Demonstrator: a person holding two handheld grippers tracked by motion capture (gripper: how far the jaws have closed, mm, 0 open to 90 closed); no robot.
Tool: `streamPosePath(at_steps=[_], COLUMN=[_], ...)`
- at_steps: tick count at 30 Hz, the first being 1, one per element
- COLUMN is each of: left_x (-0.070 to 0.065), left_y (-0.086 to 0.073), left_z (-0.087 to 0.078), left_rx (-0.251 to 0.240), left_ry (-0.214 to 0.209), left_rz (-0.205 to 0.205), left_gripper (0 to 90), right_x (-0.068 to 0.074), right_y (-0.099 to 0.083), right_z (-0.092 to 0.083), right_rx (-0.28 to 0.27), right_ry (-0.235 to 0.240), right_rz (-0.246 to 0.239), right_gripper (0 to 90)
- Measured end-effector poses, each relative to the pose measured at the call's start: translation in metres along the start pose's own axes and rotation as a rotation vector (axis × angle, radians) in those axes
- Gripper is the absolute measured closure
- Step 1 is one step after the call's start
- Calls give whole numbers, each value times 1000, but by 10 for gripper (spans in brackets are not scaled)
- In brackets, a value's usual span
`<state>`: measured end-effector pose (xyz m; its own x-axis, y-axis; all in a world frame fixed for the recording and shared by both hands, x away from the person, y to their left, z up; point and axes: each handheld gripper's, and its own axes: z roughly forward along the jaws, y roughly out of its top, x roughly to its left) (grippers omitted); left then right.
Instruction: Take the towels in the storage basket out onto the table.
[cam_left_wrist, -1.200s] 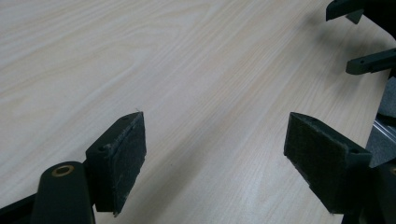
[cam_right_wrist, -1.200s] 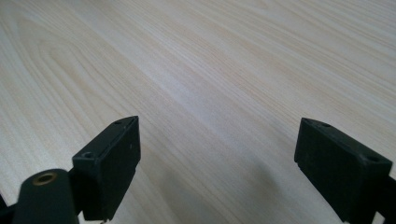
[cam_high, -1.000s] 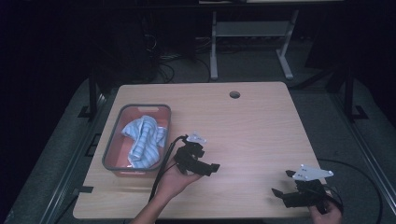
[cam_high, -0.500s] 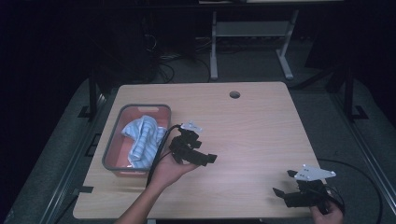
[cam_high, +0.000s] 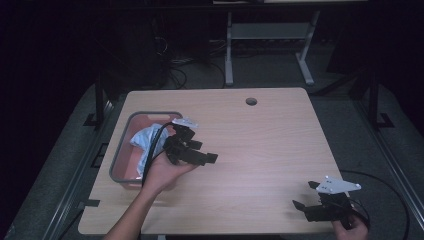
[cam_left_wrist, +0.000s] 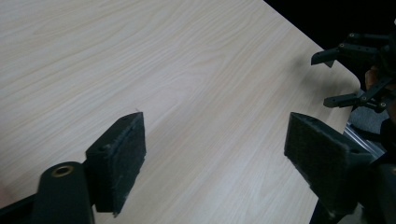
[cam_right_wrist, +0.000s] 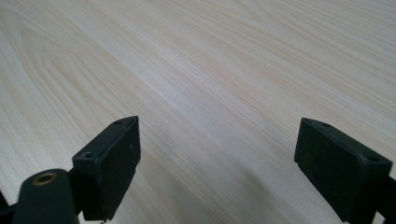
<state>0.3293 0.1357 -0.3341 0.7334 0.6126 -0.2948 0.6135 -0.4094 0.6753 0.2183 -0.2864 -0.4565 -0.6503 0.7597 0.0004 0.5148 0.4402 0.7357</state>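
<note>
While left gripper (cam_high: 207, 159) hovers, cloth (cam_high: 145, 140) just behind; bin (cam_high: 120, 155).

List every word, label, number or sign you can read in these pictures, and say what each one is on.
None: no readable text stands anywhere.
The table shows bare wood grain.
The bin and the striped cloth in it carry no lettering.
The left tongs and the right tongs, both open, bear no marking; the grey plate has small dots, not characters.
</note>
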Motion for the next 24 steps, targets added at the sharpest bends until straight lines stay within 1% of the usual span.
streamPosePath(at_steps=[2,3,6,7,9,11,12,13,14,15,16,17,18,19,20,21,22,23,24], left_x=[2,5,9,13,17,23,23,29,29,36,36,39,42,46,46,49,49,52,54], left_y=[-1,-3,-4,-5,-6,-7,-7,-8,-8,-9,-9,-10,-12,-14,-14,-16,-16,-18,-19], left_z=[-3,-7,-12,-17,-22,-26,-26,-31,-31,-36,-36,-38,-40,-44,-44,-47,-47,-50,-52], left_rx=[-2,-2,2,-4,-8,-13,-13,-22,-22,-33,-33,-33,-32,-42,-42,-44,-44,-50,-55], left_ry=[7,19,22,23,25,28,28,30,30,34,34,40,46,37,37,51,51,48,55], left_rz=[-2,-16,-24,-34,-49,-65,-65,-82,-82,-101,-101,-110,-110,-120,-120,-121,-121,-132,-134], left_gripper=[216,217,219,219,223,223,226,226,227,228,228,228,229,242,242,242,242,242,242], right_x=[0,1,2,2,2,2,2,3,3,4,4,5,4,4,4,4,4,4,5], right_y=[0,1,1,1,1,1,1,1,2,2,2,2,2,2,2,2,2,2,2], right_z=[0,1,1,1,1,1,1,2,2,2,2,2,3,4,4,4,4,4,4], right_rx=[5,9,13,13,12,24,24,34,35,34,34,34,32,35,35,32,32,31,33], right_ry=[0,-4,-1,-1,0,-9,-9,-15,-16,-15,-15,-14,-12,-9,-9,-9,-9,-12,-13], right_rz=[0,-12,-16,-14,-10,-21,-21,-33,-37,-31,-31,-29,-36,-38,-37,-35,-35,-47,-48], right_gripper=[138,138,138,138,138,138,138,138,138,138,138,138,138,138,138,138,138,138,138])
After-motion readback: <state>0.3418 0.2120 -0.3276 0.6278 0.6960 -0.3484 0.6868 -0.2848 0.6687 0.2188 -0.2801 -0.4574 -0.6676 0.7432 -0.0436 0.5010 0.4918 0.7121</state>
